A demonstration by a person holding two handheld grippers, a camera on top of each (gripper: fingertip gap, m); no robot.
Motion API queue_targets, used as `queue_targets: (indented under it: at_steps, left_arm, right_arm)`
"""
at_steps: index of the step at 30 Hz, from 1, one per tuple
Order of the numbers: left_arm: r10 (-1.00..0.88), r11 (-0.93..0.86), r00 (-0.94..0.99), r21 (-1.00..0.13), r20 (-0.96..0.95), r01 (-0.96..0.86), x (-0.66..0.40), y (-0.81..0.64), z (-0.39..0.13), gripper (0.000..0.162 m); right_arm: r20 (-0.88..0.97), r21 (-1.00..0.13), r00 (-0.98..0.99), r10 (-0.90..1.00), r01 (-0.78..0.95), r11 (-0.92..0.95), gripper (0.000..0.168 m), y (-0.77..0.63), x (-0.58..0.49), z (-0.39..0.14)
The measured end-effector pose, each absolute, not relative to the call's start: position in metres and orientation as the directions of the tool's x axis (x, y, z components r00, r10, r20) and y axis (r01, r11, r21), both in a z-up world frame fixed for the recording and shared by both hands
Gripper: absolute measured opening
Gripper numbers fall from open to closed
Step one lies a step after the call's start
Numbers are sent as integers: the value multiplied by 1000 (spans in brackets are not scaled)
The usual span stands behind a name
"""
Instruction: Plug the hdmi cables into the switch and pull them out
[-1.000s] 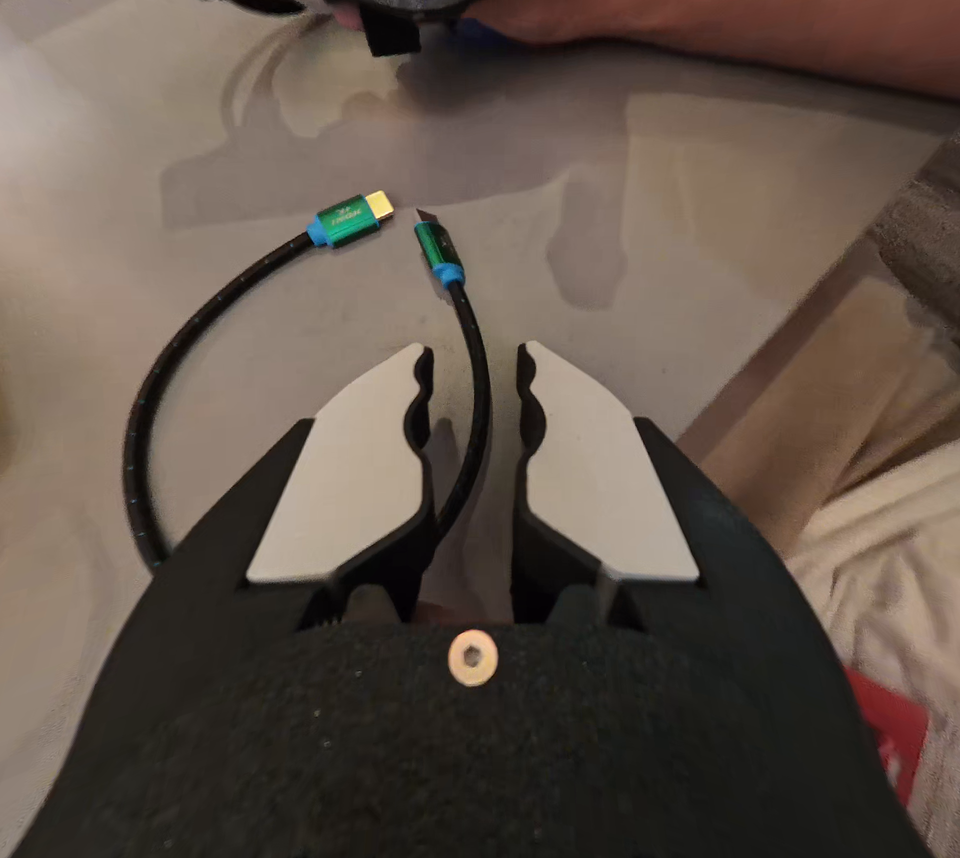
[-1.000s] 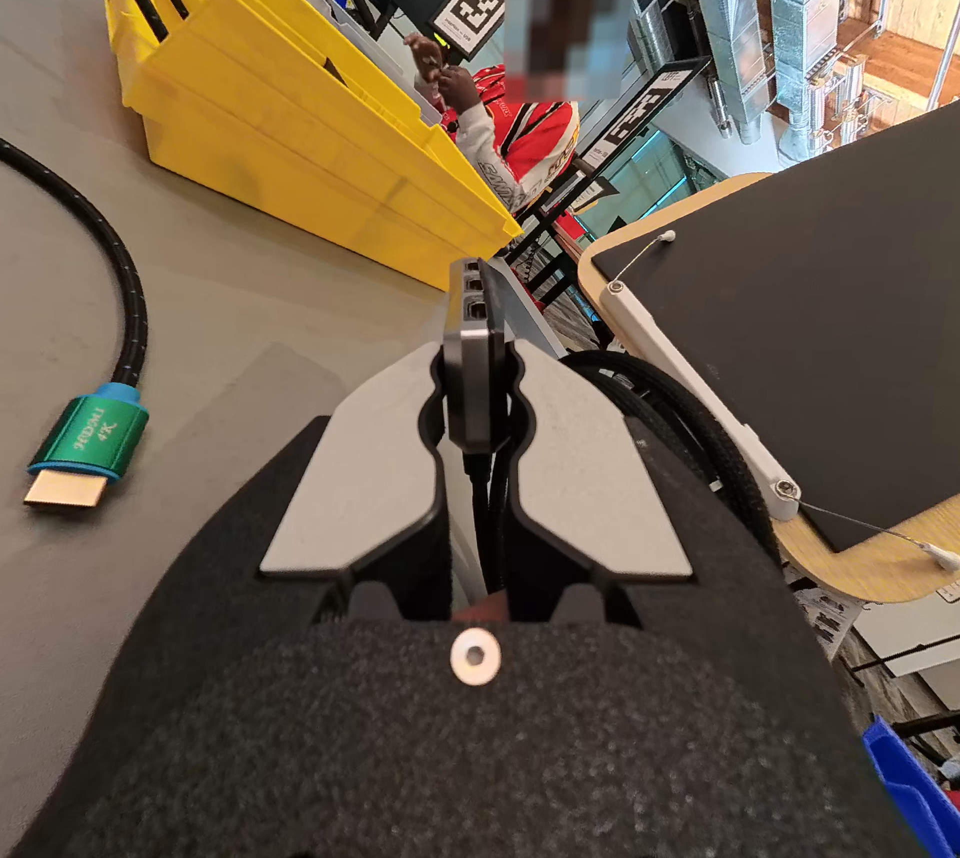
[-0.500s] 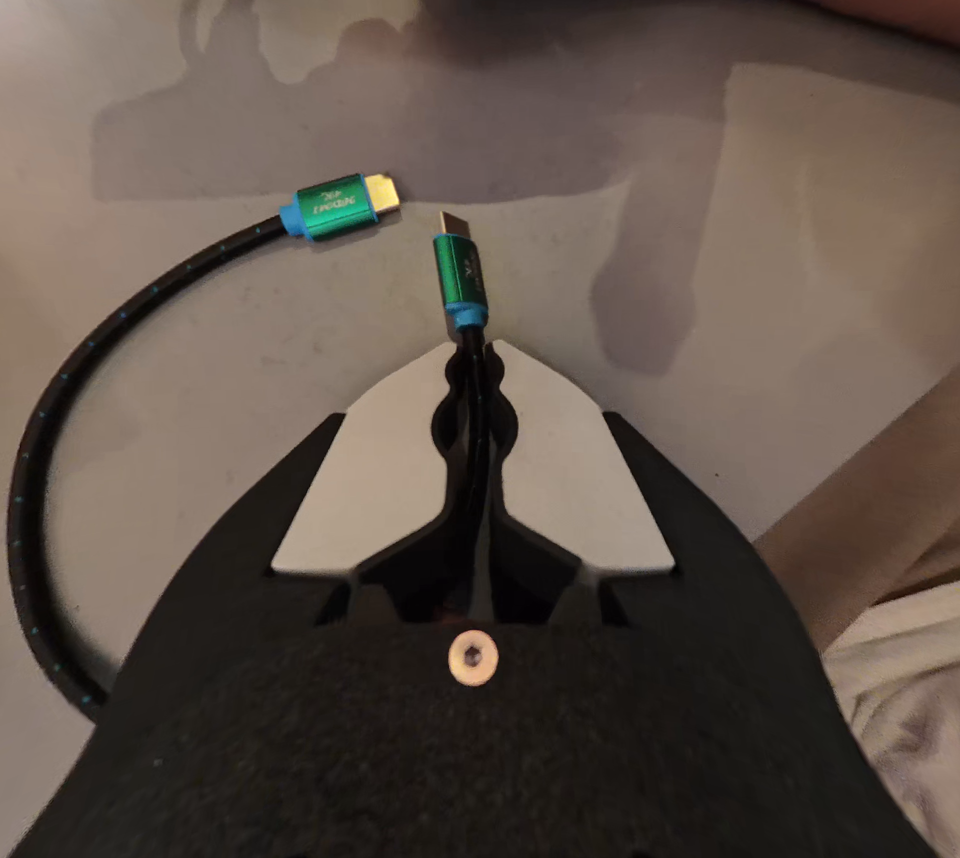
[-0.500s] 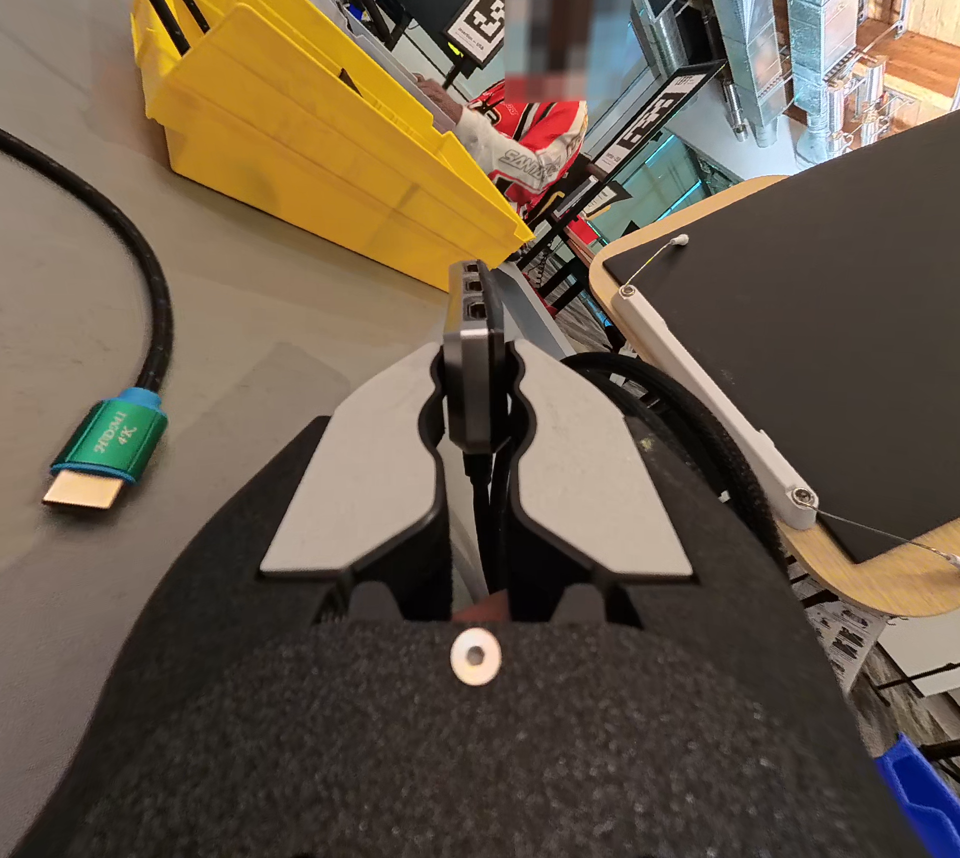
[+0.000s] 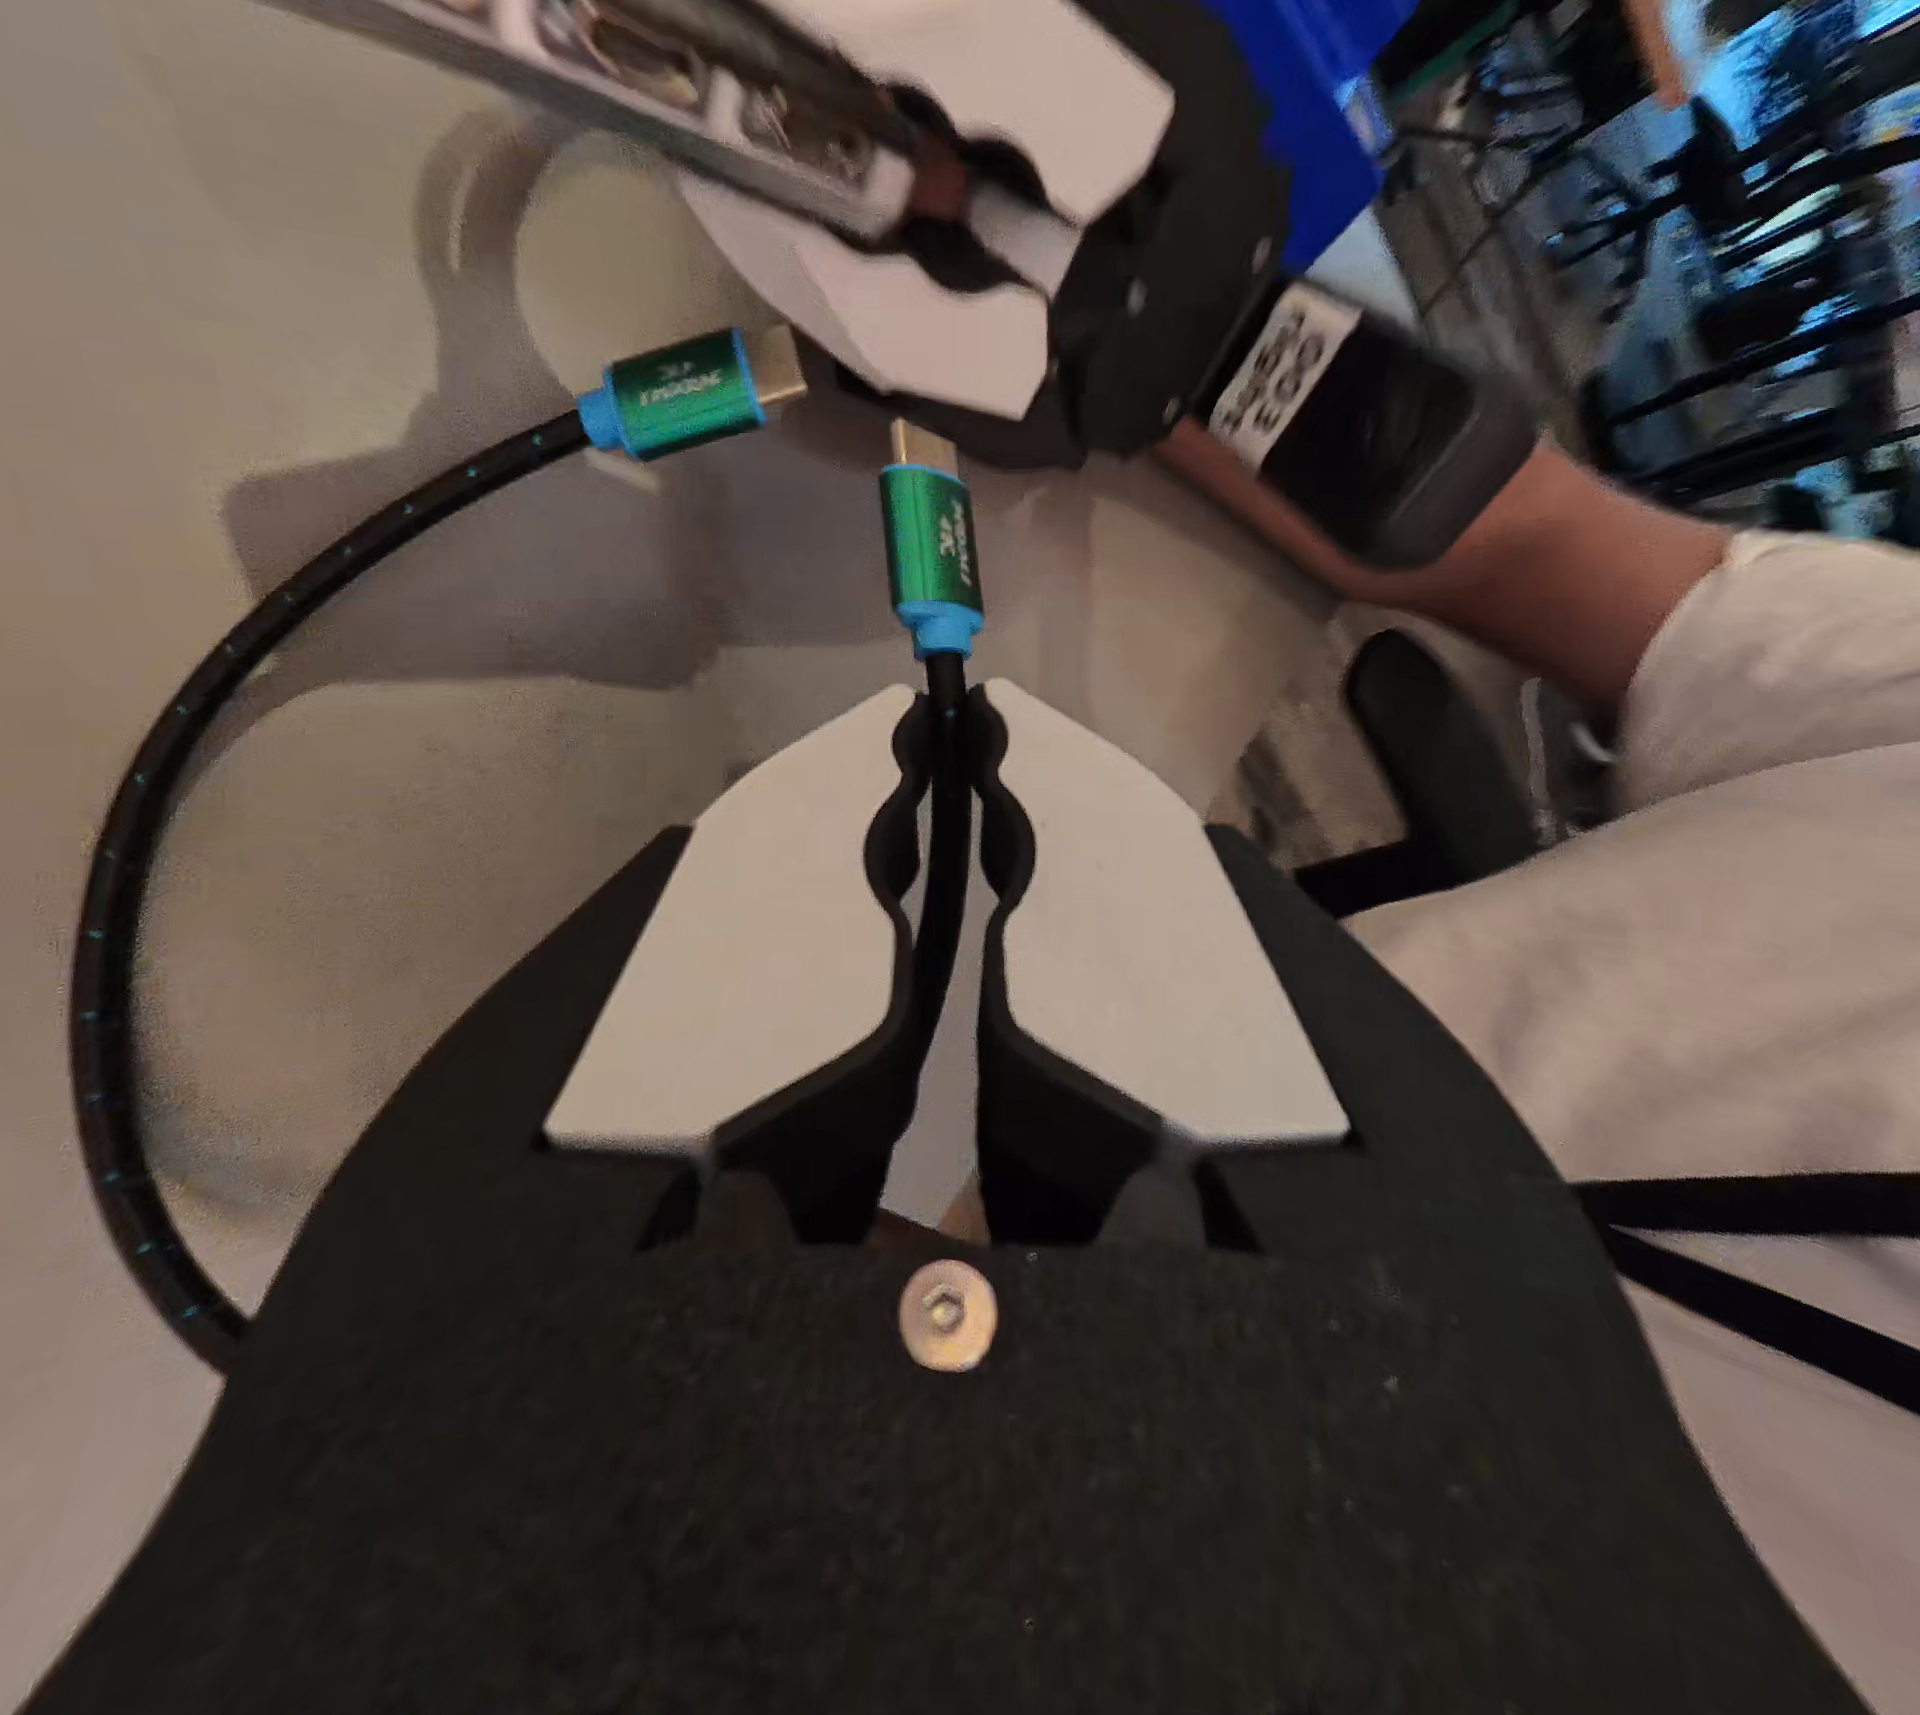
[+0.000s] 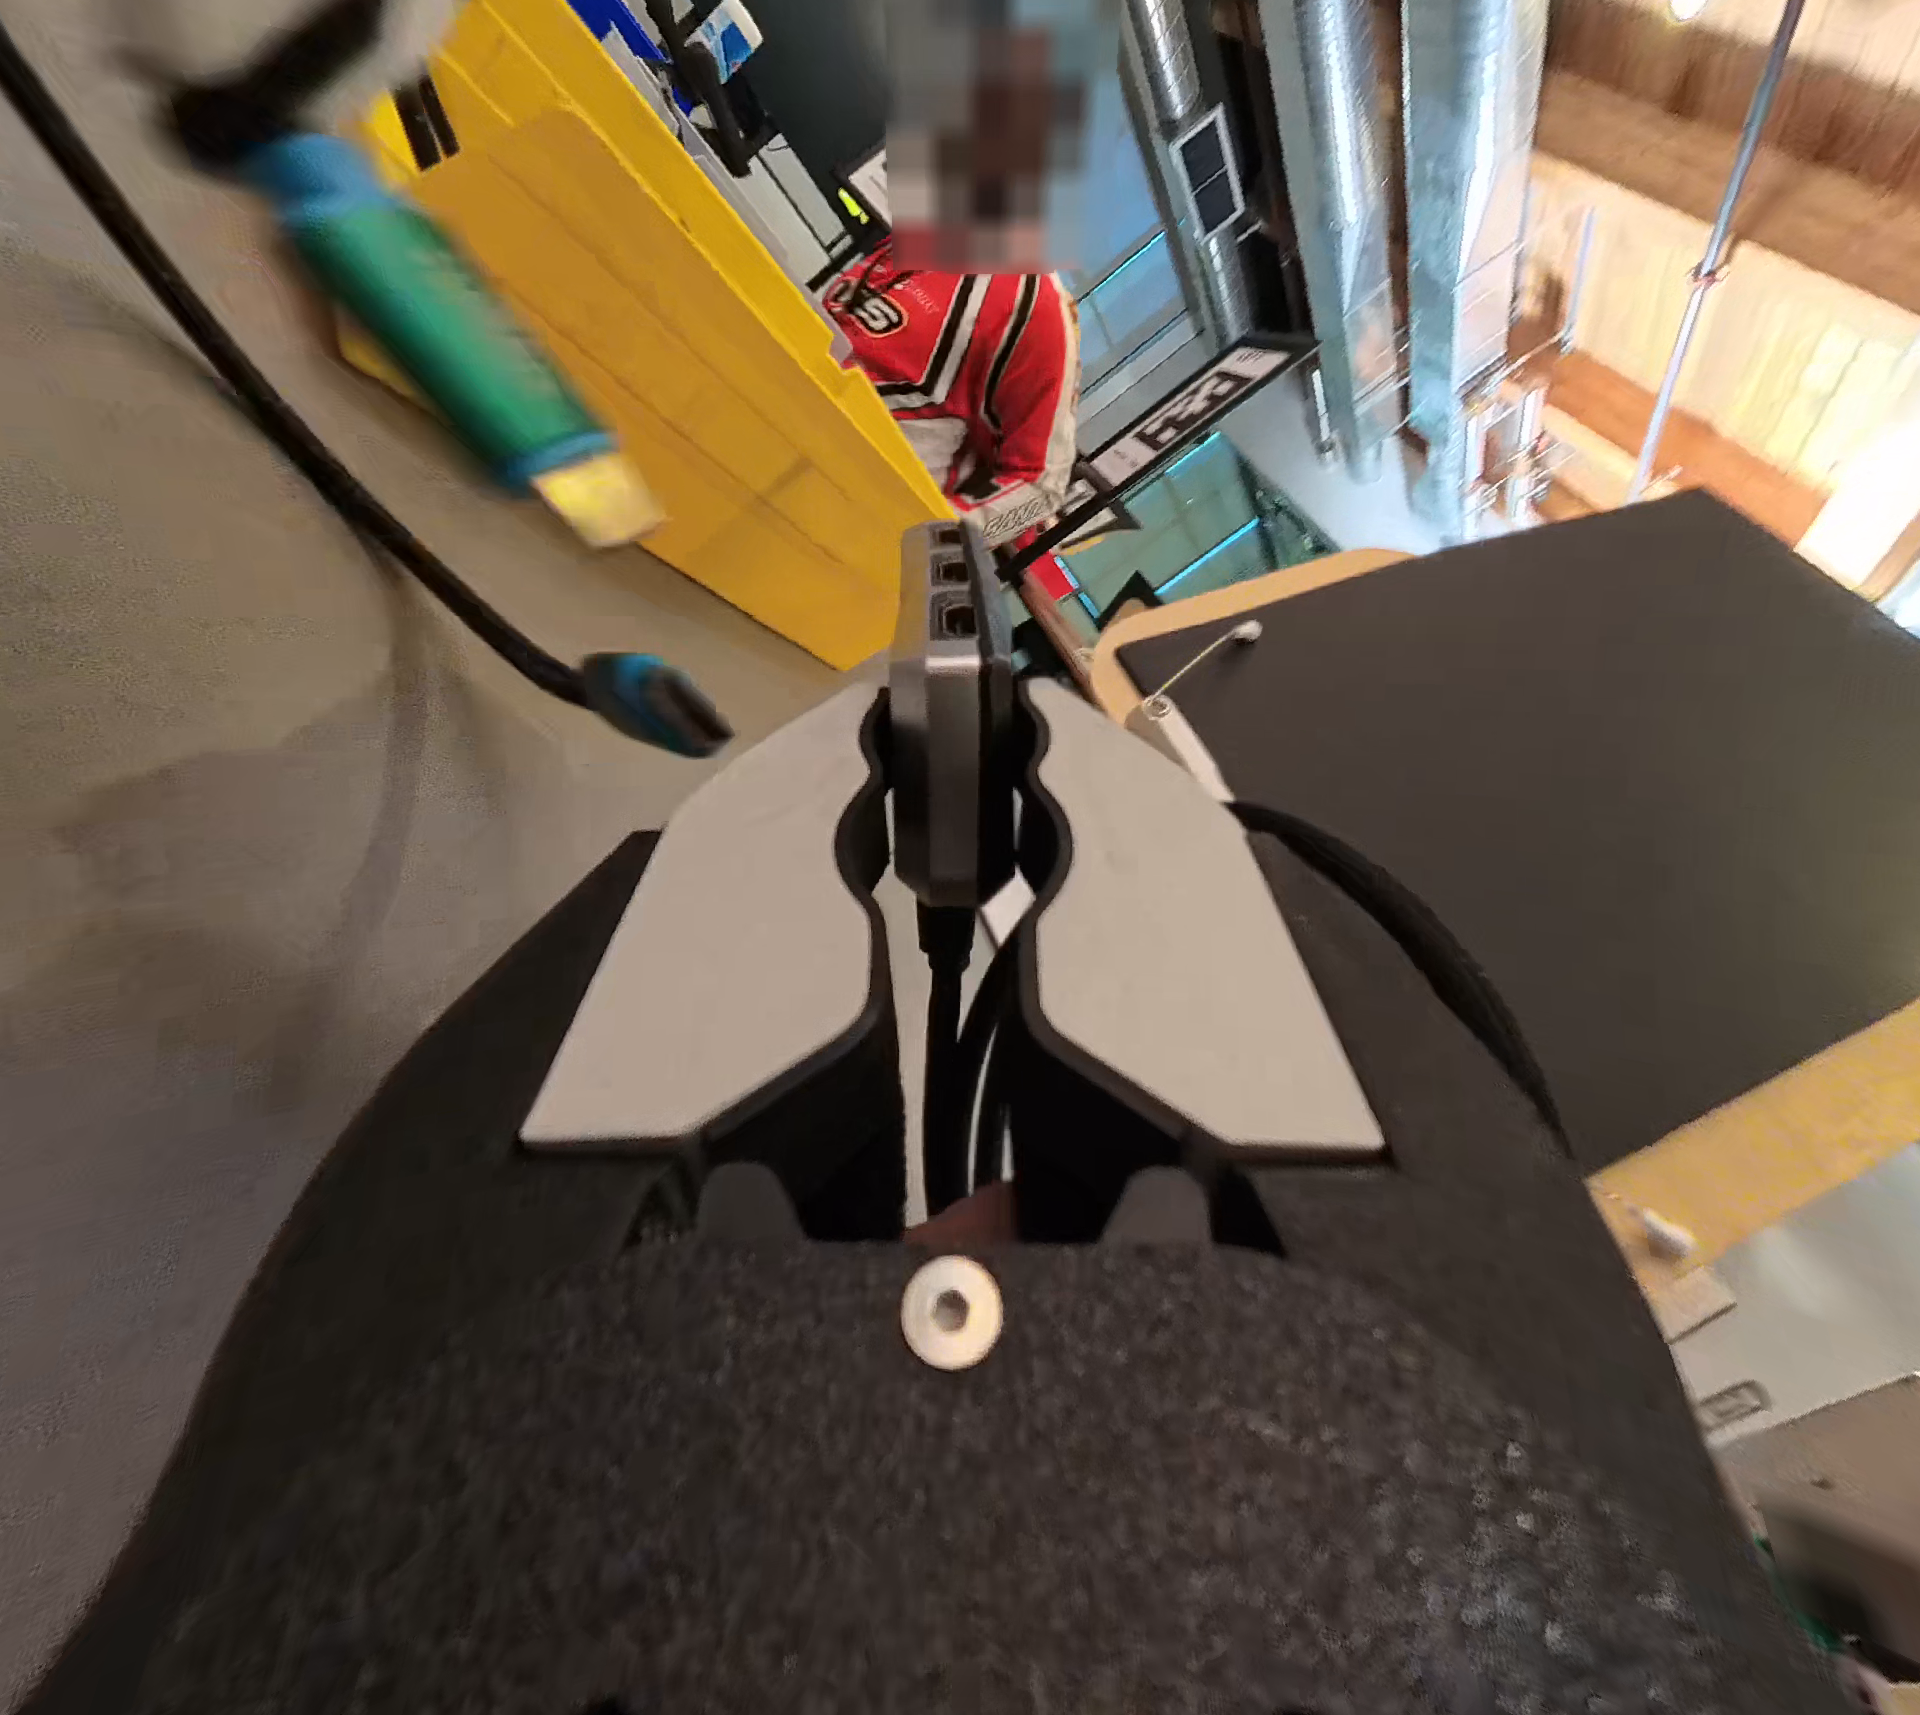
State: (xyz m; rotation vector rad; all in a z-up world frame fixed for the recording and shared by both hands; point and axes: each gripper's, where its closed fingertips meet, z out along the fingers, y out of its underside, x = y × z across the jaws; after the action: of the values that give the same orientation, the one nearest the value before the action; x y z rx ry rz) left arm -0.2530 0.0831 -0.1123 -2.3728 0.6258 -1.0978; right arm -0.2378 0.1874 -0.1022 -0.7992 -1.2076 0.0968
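Everything sits over a plain grey-beige table (image 5: 312,834), a bit glossy, with soft shadows on it. Past its far edge the room is busy: yellow bins (image 6: 665,335) stacked along the table, shiny ducting (image 6: 1299,107) and wood overhead, a black board with a pale wooden edge (image 6: 1558,782) off to my right, and a person in a red and white top (image 6: 977,387) beyond the bins.

My left gripper (image 5: 948,691) is pinched tight on the black braided HDMI cable (image 5: 135,834) just behind its green plug (image 5: 928,559), which sticks straight out past the fingertips, off the table. The cable loops round to the left and its other green plug (image 5: 686,392) lies on the table near the first one.

My right gripper (image 6: 945,704) is clamped on the near end of the switch (image 6: 948,626), edge-on to that camera, with a thin black lead running back between the fingers. From the left camera the switch is a grey bar with a row of ports, up above the held plug — not touching it.

Lots is smeared: the switch and the plug near the right camera are motion-blurred, and the cable's loop runs out of sight behind my left gripper.
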Motion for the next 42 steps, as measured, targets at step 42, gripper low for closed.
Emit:
queue_targets:
  at_steps: [42]
  left_arm:
    - [-451,-872,572,-475,685,-118,-263,120,-105,6]
  right_arm:
    - [950,-266,287,124,534,802,20,182,-244,-110]
